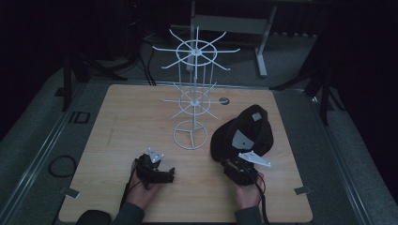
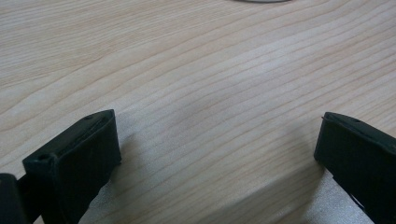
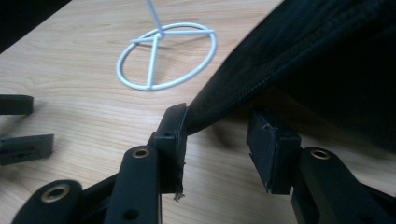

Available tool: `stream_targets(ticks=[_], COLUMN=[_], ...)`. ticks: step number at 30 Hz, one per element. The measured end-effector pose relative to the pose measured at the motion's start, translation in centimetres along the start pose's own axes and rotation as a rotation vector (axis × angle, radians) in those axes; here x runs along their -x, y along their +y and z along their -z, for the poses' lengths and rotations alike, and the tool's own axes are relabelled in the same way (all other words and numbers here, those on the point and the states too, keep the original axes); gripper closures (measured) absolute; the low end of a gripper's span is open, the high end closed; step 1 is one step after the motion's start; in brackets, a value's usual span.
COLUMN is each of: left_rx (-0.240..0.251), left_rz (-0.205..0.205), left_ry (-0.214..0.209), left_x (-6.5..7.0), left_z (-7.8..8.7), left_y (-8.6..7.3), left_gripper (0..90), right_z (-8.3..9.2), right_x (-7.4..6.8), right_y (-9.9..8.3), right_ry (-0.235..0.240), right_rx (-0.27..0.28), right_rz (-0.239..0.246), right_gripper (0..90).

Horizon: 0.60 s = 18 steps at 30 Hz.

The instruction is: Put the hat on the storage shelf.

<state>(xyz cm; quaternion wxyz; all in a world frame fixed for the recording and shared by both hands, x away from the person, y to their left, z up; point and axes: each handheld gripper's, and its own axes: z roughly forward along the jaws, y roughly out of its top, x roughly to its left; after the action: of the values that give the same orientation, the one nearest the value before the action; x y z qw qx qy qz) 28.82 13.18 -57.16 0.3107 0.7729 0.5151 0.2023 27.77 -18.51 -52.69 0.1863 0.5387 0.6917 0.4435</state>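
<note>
The right gripper (image 3: 219, 140), jaws apart around the near brim of the cap (image 1: 244, 133) lying right of the rack (image 1: 192, 93), must still clamp it; the left gripper (image 1: 157, 171) rests open

Overhead camera looking forward and down on the desk (image 1: 117, 136); two tool-mounted cameras close above the desk, both catching the white rack base (image 3: 166, 56).

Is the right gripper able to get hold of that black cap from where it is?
Probably yes. The right gripper is already at the black cap: its brim edge lies between the jaws, touching one pad, with a gap at the other. Nothing blocks it.
</note>
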Motion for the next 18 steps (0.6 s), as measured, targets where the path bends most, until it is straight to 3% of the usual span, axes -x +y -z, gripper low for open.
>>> stream_targets(ticks=[12,18], left_rx=[0.000,0.000], left_rz=[-0.003,-0.002], left_ry=[0.000,0.000], left_x=[0.0,0.0], left_z=[0.0,0.0], left_y=[0.0,0.0], left_gripper=[0.1,0.1], right_z=[1.8,1.8], right_x=[2.8,2.9], right_y=[0.0,0.2], right_ry=[-0.068,-0.077], right_rx=[0.012,0.014], right_rz=[-0.048,-0.044], right_gripper=[55.3,54.1])
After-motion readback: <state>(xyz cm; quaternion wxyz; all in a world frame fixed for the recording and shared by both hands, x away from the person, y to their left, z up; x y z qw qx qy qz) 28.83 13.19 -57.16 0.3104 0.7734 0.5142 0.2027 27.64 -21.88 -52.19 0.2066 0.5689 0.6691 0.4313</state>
